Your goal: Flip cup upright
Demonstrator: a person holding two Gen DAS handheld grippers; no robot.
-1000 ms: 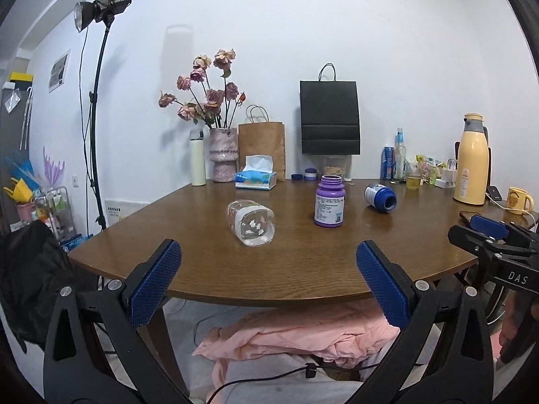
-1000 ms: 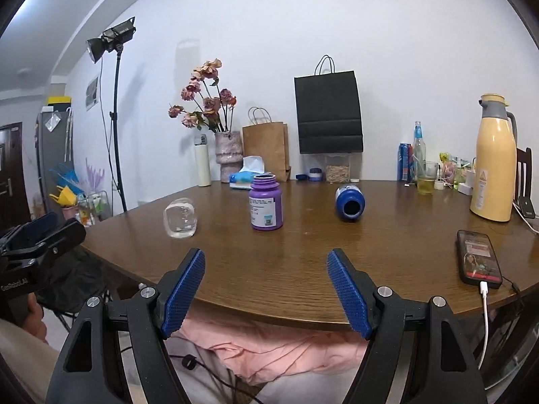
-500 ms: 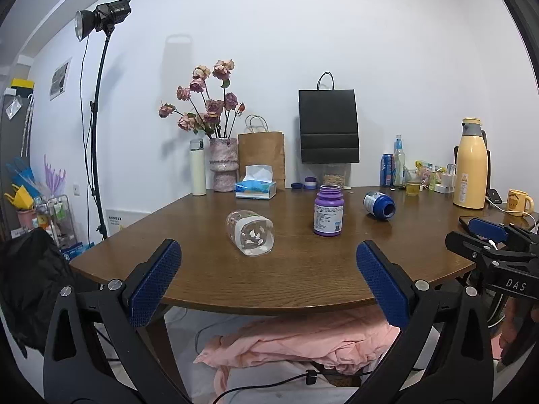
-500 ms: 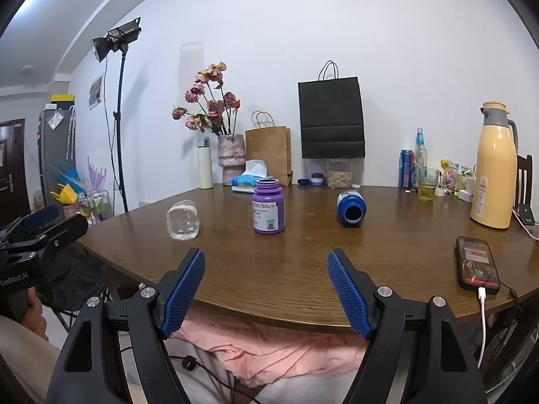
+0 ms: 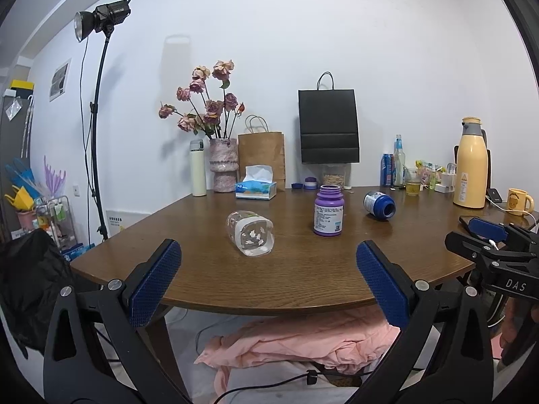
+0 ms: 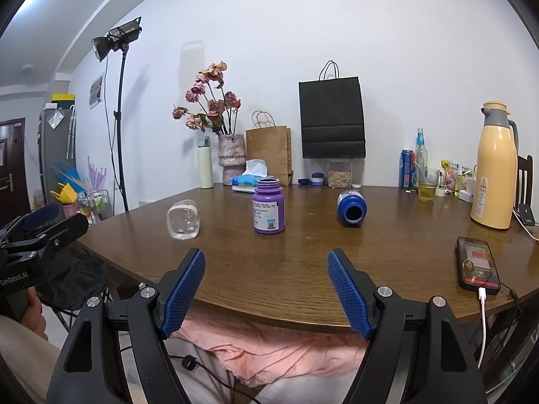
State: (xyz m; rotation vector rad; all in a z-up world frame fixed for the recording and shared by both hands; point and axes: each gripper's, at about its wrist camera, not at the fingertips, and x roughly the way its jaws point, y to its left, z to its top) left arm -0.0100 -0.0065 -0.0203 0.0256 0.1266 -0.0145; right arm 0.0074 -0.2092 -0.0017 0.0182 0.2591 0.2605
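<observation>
A clear glass cup (image 5: pixel 251 233) lies on its side on the brown wooden table (image 5: pixel 296 279), its thick base turned toward me; the right wrist view shows the same cup (image 6: pixel 183 219) at the table's left. My left gripper (image 5: pixel 266 277) hangs open in front of the near table edge, well short of the cup, nothing between its blue pads. My right gripper (image 6: pixel 266 294) is open too, over the near edge, empty. Each gripper shows at the rim of the other's view, held by a hand.
A purple bottle (image 5: pixel 328 210) stands upright mid-table, and a blue bottle (image 5: pixel 379 203) lies on its side beyond it. A phone (image 6: pixel 477 264) on a charging cable rests at the right. Vase, tissue box, bags and a yellow flask (image 6: pixel 495 165) line the back. Pink cloth (image 5: pixel 303 340) lies under the table.
Both views have tilted slightly downward, so the table and cup sit a little lower in frame. The cup and bottles have not moved; both grippers stay open.
</observation>
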